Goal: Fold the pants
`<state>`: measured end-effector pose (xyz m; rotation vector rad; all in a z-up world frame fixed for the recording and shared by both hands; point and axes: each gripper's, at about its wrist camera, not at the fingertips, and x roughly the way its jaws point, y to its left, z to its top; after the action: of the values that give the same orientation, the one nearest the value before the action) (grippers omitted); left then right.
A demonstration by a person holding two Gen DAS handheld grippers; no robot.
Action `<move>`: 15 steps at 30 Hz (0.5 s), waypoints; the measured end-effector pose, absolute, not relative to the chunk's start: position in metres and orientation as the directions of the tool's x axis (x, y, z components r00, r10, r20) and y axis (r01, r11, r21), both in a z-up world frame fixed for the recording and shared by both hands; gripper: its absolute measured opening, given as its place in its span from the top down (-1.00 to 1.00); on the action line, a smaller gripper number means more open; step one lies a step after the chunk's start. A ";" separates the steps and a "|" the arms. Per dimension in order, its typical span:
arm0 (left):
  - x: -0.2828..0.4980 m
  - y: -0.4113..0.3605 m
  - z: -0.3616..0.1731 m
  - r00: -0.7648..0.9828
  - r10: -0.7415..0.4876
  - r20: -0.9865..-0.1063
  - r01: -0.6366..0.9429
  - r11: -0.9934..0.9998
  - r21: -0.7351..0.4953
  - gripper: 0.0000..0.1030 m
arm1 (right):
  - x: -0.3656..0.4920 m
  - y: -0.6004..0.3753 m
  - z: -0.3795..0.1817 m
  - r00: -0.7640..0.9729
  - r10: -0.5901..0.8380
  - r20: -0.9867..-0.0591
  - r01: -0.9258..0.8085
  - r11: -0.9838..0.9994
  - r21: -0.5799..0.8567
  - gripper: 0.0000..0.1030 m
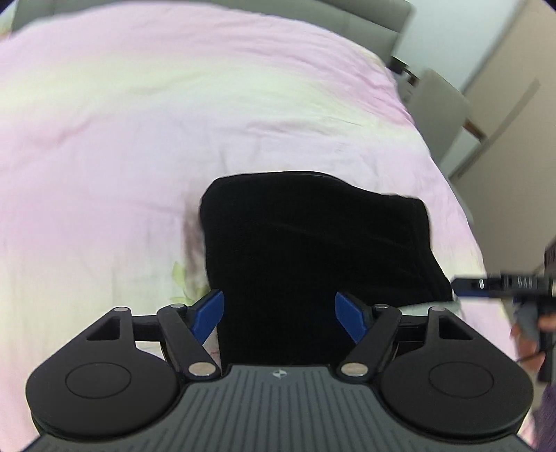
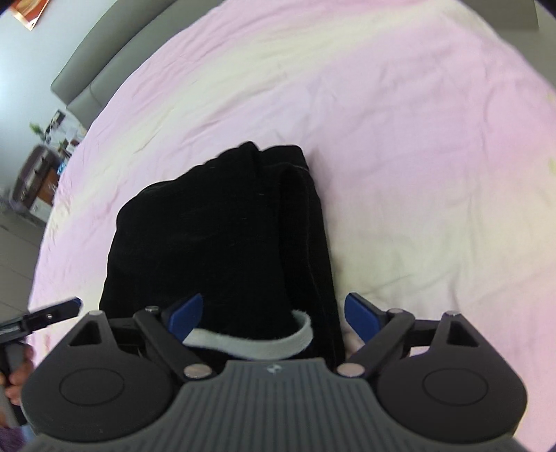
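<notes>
Black pants (image 1: 312, 243) lie folded in a thick bundle on the pink bed sheet (image 1: 139, 139). My left gripper (image 1: 279, 313) hangs over the bundle's near end, open, its blue pads wide apart and touching nothing. In the right wrist view the same pants (image 2: 222, 236) show a grey waistband strip (image 2: 257, 342) at the near edge. My right gripper (image 2: 272, 314) is open above that end, the cloth below and free of the pads. The right gripper (image 1: 500, 283) shows at the left wrist view's right edge, and the left gripper (image 2: 48, 314) at the right wrist view's left edge.
A grey padded headboard (image 1: 365, 31) runs along the far side of the bed. A grey chair (image 1: 441, 114) and a wall stand past the bed's right edge. A cluttered low shelf (image 2: 41, 174) sits on the floor beyond the bed's left edge. A hand (image 2: 15, 379) holds the left gripper's handle.
</notes>
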<state>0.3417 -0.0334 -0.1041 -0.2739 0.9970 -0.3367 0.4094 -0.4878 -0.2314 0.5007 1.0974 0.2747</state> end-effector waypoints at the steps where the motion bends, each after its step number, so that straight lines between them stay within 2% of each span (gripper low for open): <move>1: 0.350 -0.026 -0.116 0.490 -0.404 -0.772 0.113 0.908 -0.404 -0.66 | 0.415 -0.490 -0.240 0.429 0.465 -0.774 0.044 0.845 0.532 -0.65; 3: 0.363 -0.017 -0.137 0.468 -0.414 -0.780 0.061 0.896 -0.439 -0.66 | 0.427 -0.493 -0.260 0.402 0.506 -0.763 0.056 0.818 0.572 -0.65; 5: 0.367 -0.007 -0.157 0.446 -0.450 -0.774 0.040 0.874 -0.485 -0.77 | 0.435 -0.496 -0.280 0.382 0.556 -0.738 0.073 0.778 0.624 -0.69; 6: 0.369 -0.002 -0.164 0.443 -0.482 -0.756 0.029 0.851 -0.525 -0.84 | 0.439 -0.498 -0.290 0.375 0.587 -0.718 0.085 0.749 0.657 -0.75; 12: 0.378 0.012 -0.206 0.400 -0.672 -0.623 -0.046 0.665 -0.746 -0.86 | 0.449 -0.494 -0.325 0.376 0.677 -0.633 0.101 0.649 0.754 -0.76; 14: 0.381 0.008 -0.217 0.393 -0.707 -0.588 -0.072 0.614 -0.786 -0.76 | 0.451 -0.485 -0.321 0.372 0.669 -0.643 0.079 0.667 0.741 -0.68; 15: 0.381 0.006 -0.219 0.398 -0.705 -0.587 -0.080 0.610 -0.788 -0.72 | 0.451 -0.481 -0.318 0.370 0.664 -0.650 0.071 0.677 0.732 -0.55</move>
<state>0.3812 0.0062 -0.2192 -0.8504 1.1109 -0.4624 0.4511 -0.4812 -0.3180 0.7643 1.1474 0.4318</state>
